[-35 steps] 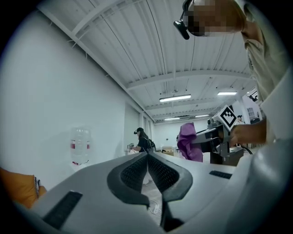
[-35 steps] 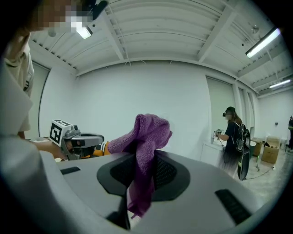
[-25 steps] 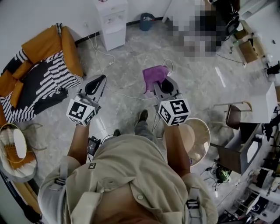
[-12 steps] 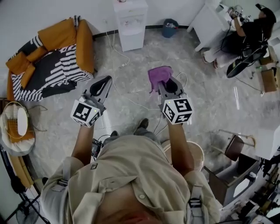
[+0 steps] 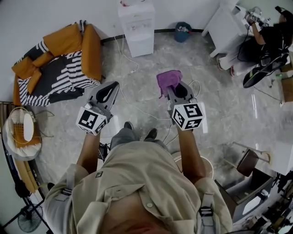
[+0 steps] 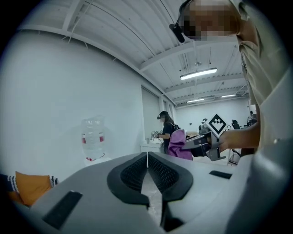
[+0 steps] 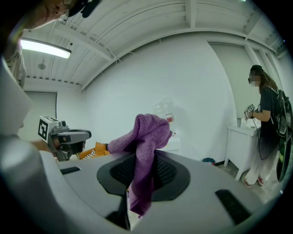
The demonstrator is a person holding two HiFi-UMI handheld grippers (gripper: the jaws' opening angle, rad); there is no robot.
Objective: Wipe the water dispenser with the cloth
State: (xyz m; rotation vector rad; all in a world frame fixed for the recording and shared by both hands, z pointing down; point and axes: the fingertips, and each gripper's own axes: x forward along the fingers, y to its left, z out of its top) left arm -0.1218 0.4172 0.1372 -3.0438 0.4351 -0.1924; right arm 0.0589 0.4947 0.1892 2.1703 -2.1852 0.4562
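I read a grey marbled floor [image 5: 229, 100] bounded by a white wall [image 5: 46, 13]. An orange seat [image 5: 89, 50] with a black-and-white striped cover stands near that wall. A white table [image 5: 226, 27] occupies the far right side, a blue bin [image 5: 183, 32] just beside it. Strip lights [image 6: 198, 73] run along the white beamed ceiling [image 6: 114, 32].

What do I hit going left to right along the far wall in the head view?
Orange and striped couch → water dispenser → blue bin → white desk → person in black.
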